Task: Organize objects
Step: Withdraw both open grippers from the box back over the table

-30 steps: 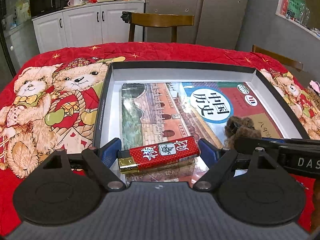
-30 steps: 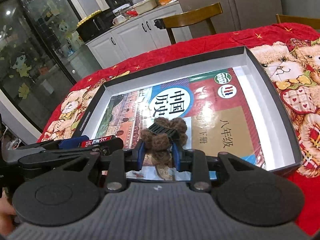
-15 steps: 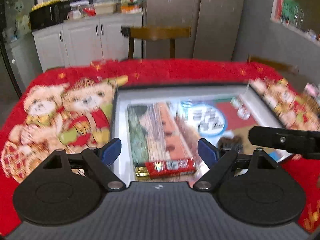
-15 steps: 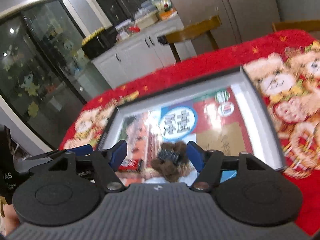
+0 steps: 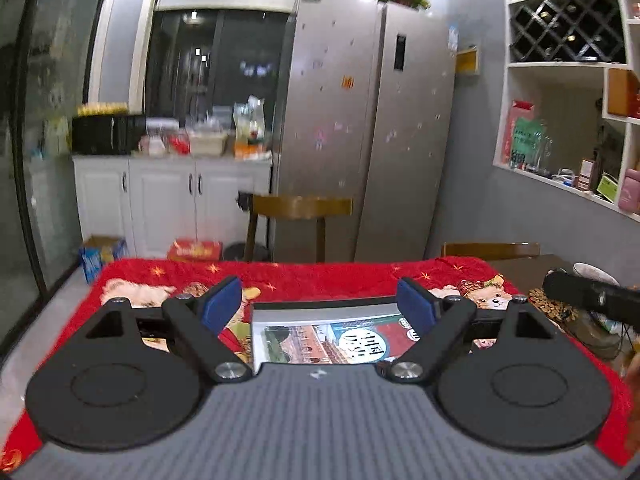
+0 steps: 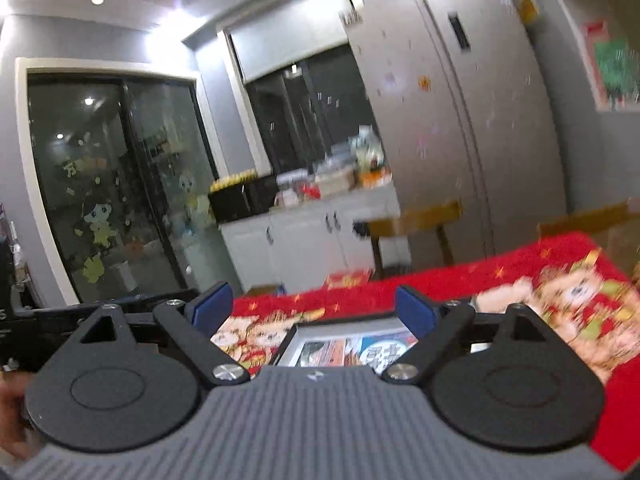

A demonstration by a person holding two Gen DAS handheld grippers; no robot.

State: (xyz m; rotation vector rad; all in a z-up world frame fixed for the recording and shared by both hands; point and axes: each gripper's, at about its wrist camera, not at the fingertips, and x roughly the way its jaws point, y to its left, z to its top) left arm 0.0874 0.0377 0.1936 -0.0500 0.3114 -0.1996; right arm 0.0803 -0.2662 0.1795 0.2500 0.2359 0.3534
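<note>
We are holding both grippers above the near edge of a table draped in a red teddy-bear cloth (image 5: 304,280), and both cameras are looking out nearly level across the kitchen. The left gripper (image 5: 320,306) is standing wide apart with nothing between its blue pads (image 5: 220,304). The right gripper (image 6: 314,308) is spreading its jaws wider at this moment, and they too are carrying nothing.

Below and between the fingers we are seeing the far part of a shallow black-walled box (image 5: 320,303) lying on the cloth, its white inner rim framing a textbook (image 5: 340,340) that is lying flat inside. The grey gripper bodies are hiding the near half of the box, so we cannot tell what else is resting in it.

In the left view the right gripper's black arm is reaching in from the right edge, well apart from the left fingers. Red cloth is lying bare around the box on the left, far and right sides. Beyond the far table edge a wooden chair (image 5: 300,208) is standing close, with a steel refrigerator (image 5: 360,120) and white cabinets (image 5: 168,204) behind it; a second chair back (image 5: 490,249) is sitting just past the right corner
</note>
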